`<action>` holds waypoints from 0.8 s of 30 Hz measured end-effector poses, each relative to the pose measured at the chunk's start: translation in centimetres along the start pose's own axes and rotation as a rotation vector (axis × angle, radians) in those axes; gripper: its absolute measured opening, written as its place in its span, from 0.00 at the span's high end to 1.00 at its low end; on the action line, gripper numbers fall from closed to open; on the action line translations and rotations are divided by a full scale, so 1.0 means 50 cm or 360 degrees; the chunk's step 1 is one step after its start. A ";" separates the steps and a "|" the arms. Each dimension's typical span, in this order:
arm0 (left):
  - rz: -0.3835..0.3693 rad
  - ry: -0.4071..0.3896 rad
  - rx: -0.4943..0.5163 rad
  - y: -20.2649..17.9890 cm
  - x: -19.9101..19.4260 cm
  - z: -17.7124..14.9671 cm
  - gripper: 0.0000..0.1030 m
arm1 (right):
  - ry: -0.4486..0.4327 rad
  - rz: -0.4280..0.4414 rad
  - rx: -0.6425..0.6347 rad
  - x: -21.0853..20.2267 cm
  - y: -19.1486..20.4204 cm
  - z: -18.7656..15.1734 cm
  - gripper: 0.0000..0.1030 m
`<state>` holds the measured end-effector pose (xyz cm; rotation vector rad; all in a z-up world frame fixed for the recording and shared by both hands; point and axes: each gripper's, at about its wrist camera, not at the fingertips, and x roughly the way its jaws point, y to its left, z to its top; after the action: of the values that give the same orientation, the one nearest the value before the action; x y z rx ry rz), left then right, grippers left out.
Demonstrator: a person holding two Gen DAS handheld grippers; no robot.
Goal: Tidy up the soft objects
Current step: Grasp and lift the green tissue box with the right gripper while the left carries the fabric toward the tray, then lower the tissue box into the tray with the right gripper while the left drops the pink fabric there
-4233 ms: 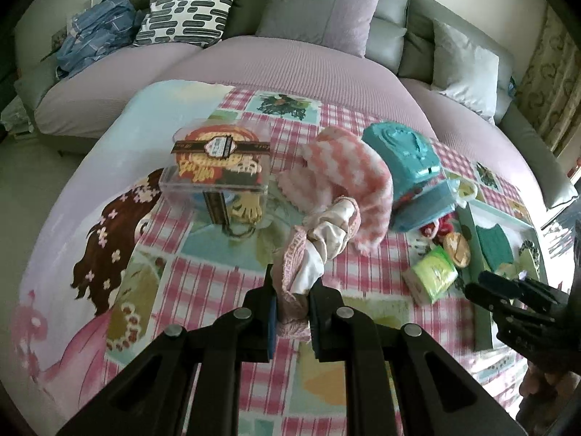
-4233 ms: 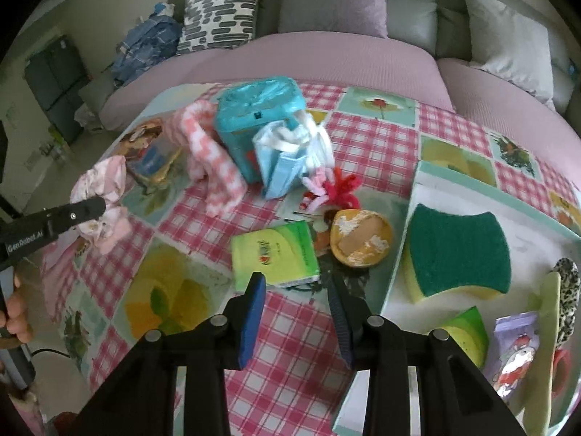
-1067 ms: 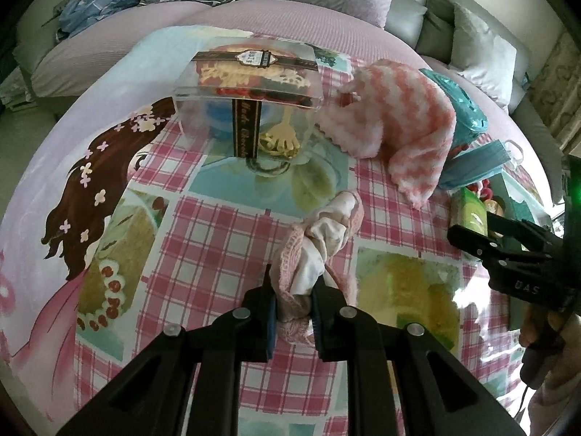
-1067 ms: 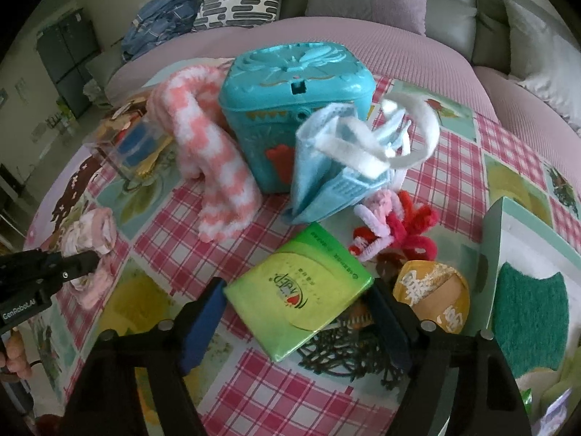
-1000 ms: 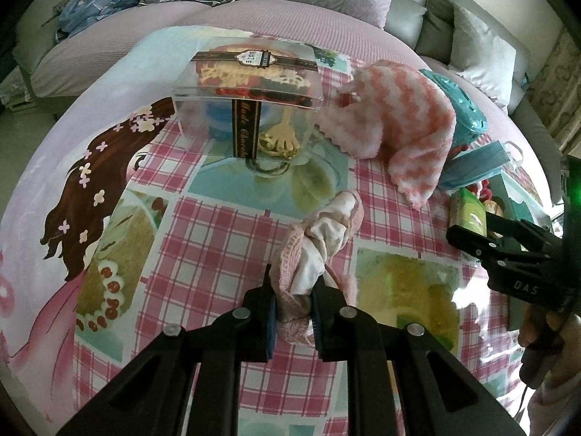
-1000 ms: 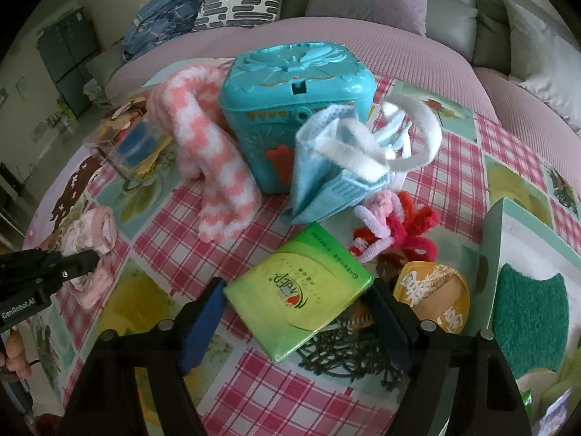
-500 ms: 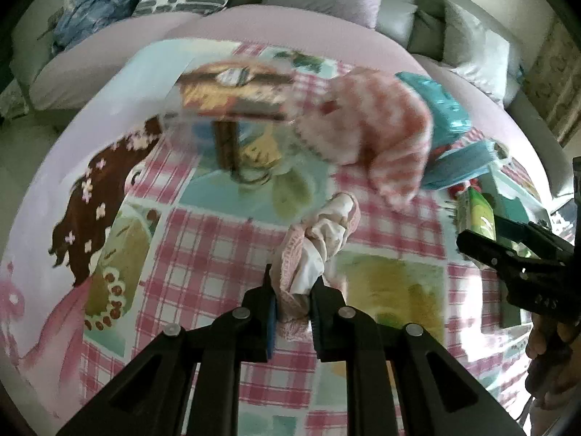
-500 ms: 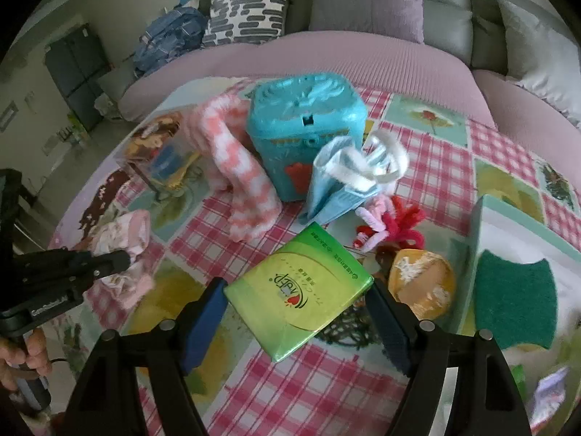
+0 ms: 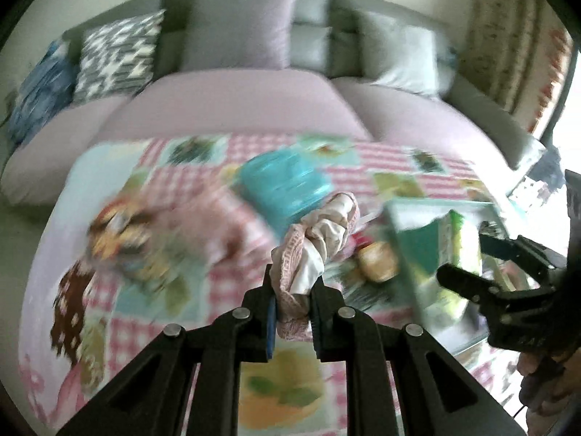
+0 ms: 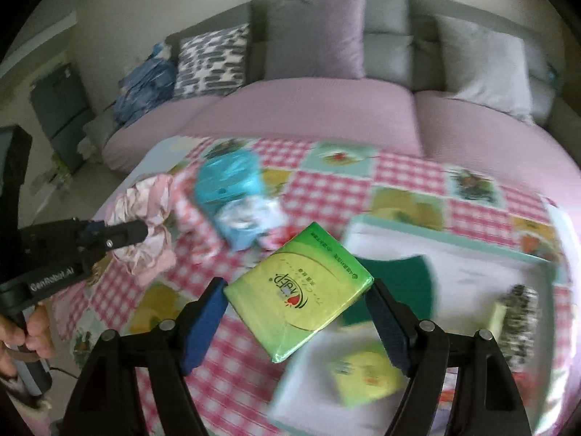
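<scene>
Left gripper [image 9: 292,312] clamped on bunched pink-and-cream fabric scrunchie [image 9: 312,250]; right gripper [image 10: 296,321] clamped on flat green plastic-wrapped tissue pack [image 10: 297,292], both held above checked tablecloth [image 10: 337,189].

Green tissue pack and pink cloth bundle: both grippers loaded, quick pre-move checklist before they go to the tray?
1. Right gripper grip on green tissue pack: ok, both pads press its sides, pack sits tilted.
2. Left gripper grip on pink cloth bundle: ok, nearly shut on the lower end, the rest stands up past the fingertips.
3. Both loads clear of the checked tablecloth: ok, each hangs above it.
4. Free space in the tray: cannot tell; green sponge and other items lie in it, picture blurred.
5. Gap between the two grippers: ok, apart in both views.
</scene>
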<state>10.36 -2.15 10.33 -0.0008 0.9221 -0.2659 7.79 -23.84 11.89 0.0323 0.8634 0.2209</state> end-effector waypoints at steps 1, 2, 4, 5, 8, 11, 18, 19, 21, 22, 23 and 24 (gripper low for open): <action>-0.0026 -0.0018 0.0037 -0.023 0.000 0.012 0.84 | -0.0006 -0.0028 0.0019 -0.010 -0.021 -0.001 0.22; -0.0051 -0.0027 0.0063 -0.041 0.000 0.024 0.84 | -0.0010 -0.0062 0.0042 -0.021 -0.047 -0.004 0.22; -0.0119 -0.0043 0.0122 -0.094 0.005 0.047 0.85 | -0.0013 -0.0119 0.0080 -0.033 -0.088 -0.009 0.23; -0.0141 -0.0049 0.0151 -0.115 0.009 0.055 0.85 | -0.0013 -0.0150 0.0111 -0.043 -0.117 -0.014 0.22; -0.0217 -0.0060 0.0238 -0.193 0.020 0.073 0.85 | -0.0011 -0.0213 0.0182 -0.060 -0.180 -0.032 0.22; -0.0274 -0.0054 0.0321 -0.268 0.034 0.085 0.85 | 0.0000 -0.0268 0.0246 -0.070 -0.236 -0.056 0.22; -0.0361 -0.0023 0.0488 -0.413 0.080 0.091 0.85 | 0.0031 -0.0323 0.0343 -0.076 -0.321 -0.105 0.22; -0.0365 -0.0011 0.0493 -0.424 0.087 0.090 0.85 | 0.0037 -0.0331 0.0351 -0.076 -0.332 -0.111 0.22; -0.0383 0.0017 0.0499 -0.451 0.109 0.091 0.85 | 0.0047 -0.0340 0.0364 -0.074 -0.342 -0.118 0.22; -0.0389 0.0027 0.0506 -0.459 0.115 0.088 0.85 | 0.0050 -0.0342 0.0372 -0.073 -0.348 -0.121 0.22; -0.0393 0.0044 0.0516 -0.472 0.125 0.086 0.85 | 0.0056 -0.0341 0.0382 -0.071 -0.355 -0.126 0.22; -0.0398 0.0052 0.0521 -0.479 0.132 0.085 0.85 | 0.0061 -0.0342 0.0389 -0.068 -0.359 -0.128 0.22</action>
<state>12.05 -27.29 10.43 0.1914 0.9026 -0.6489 4.03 -42.45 8.15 0.1629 0.9209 -0.0861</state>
